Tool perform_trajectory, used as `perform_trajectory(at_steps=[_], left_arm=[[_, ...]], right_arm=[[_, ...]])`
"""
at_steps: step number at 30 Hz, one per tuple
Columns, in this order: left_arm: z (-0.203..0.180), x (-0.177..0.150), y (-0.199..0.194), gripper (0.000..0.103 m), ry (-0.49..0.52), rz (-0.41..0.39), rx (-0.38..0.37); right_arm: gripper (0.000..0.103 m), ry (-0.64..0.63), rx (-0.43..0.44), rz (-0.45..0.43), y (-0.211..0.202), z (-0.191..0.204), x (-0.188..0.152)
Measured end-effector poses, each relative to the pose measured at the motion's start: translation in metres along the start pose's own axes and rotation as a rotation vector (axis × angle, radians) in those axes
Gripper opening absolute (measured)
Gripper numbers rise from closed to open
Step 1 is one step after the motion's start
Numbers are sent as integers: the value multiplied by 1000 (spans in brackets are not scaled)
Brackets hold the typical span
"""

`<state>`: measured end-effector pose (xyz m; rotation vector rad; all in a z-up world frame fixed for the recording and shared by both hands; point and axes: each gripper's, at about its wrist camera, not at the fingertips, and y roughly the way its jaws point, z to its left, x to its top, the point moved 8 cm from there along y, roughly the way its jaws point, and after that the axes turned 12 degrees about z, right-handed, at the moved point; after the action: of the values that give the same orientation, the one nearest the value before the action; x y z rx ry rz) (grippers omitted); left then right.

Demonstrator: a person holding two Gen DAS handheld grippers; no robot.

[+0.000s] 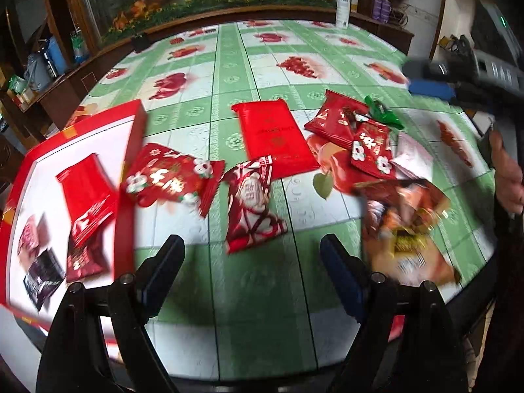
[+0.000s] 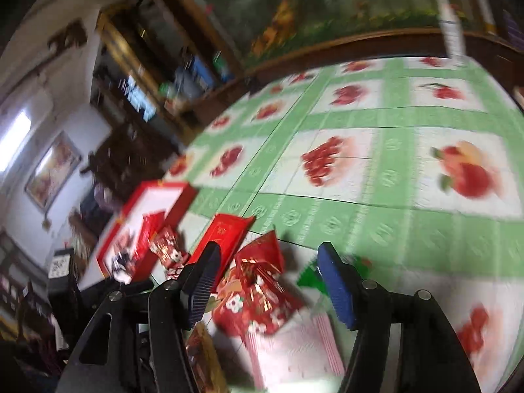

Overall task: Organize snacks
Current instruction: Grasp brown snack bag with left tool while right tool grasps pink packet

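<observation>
Left wrist view: left gripper (image 1: pixel 252 249) open, empty, over green fruit-print table (image 1: pixel 262 294); red snack packets (image 1: pixel 252 203) scattered ahead, some inside red-rimmed white box (image 1: pixel 19 196). Right gripper (image 2: pixel 267 255) open above packets.

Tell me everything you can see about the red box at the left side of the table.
The red box is a shallow open tray with red walls and a white floor, cardboard by the look of it, with yellow marks on its rim. It sits flat on the green fruit-print tablecloth at the table's left edge. Inside lie a plain red packet, a dark red one, a pinkish one and a black one. A red flowered packet outside lies close against its right wall. No tongs touch it.
</observation>
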<state>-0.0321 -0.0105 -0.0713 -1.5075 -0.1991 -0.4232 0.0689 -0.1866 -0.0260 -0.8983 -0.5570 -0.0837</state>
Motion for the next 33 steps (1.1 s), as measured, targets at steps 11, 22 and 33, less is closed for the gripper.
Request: perform_trajectory(at_steps=[11,22,33], left_arm=[[-55,1,-20,85,124,-81,-152],[-76,0,-30,86,89,-85,-286],[-78,-9,-29,86,91,-66,-323]], right_arm=[[70,59,-175,6,-12,-25,-70],[73,19,-194,69,12,-18,-68],[65,-175,-389,168,36,5,-74]])
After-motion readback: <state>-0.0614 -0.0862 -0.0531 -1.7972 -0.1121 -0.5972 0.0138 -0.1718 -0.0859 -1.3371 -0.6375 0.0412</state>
